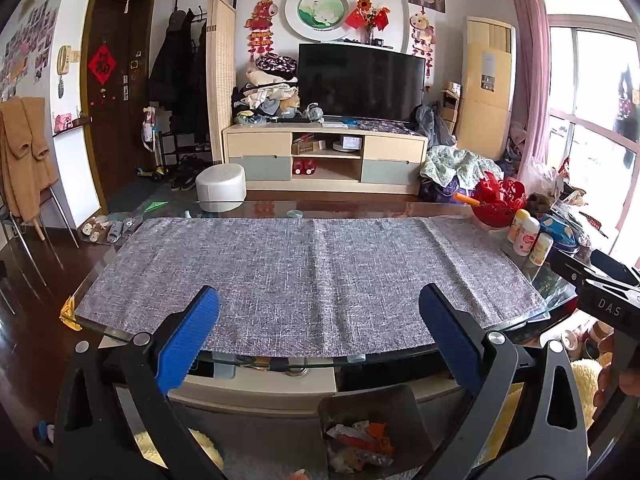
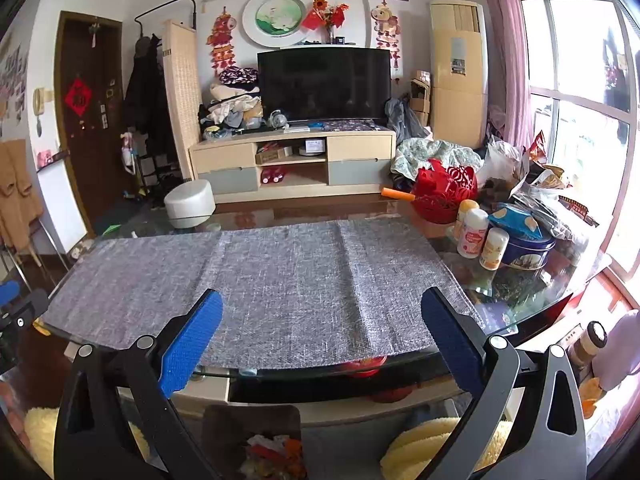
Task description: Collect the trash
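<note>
A dark trash bin (image 1: 372,420) stands on the floor below the table's near edge, holding crumpled red, orange and clear wrappers (image 1: 360,440). It also shows in the right wrist view (image 2: 256,436). My left gripper (image 1: 320,332) is open and empty above the near edge of the grey cloth (image 1: 304,276). My right gripper (image 2: 320,332) is open and empty over the same cloth (image 2: 280,288). The cloth shows no trash on it. The right gripper's black body (image 1: 600,304) shows at the right in the left wrist view.
The cloth lies on a glass table (image 1: 96,328). At its right end stand a red basket (image 2: 444,192), several white bottles (image 2: 474,236), a blue tin (image 2: 524,248) and plastic bags (image 2: 532,184). A white stool (image 1: 221,186) and a TV stand (image 1: 324,160) are beyond.
</note>
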Tool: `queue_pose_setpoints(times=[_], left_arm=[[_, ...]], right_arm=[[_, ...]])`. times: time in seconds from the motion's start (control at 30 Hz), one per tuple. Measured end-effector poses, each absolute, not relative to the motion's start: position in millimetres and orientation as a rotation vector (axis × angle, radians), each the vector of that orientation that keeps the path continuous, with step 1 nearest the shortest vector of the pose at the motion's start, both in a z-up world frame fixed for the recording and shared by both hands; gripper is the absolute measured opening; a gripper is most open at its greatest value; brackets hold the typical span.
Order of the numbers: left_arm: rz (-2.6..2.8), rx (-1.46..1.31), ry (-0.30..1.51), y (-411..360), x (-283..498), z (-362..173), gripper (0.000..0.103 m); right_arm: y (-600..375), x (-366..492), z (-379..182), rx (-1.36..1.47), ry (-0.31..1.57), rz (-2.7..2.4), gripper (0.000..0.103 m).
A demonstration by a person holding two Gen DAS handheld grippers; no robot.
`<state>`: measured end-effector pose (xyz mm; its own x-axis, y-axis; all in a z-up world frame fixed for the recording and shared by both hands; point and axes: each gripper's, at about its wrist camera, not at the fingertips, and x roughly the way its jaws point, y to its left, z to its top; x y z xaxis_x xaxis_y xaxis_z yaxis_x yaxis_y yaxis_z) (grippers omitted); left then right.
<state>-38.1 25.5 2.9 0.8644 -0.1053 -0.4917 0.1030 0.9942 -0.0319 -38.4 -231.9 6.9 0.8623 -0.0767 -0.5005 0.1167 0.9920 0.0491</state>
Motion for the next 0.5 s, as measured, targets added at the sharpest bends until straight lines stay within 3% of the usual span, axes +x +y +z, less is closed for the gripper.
queue_pose_setpoints(times=[0.5], left_arm=[[-0.101,-0.010,0.513,28.0,-40.5,8.8,0.095]], right_arm=[[-228.0,-40.1,7.2,0.087,0.526,-0.097,0.100]])
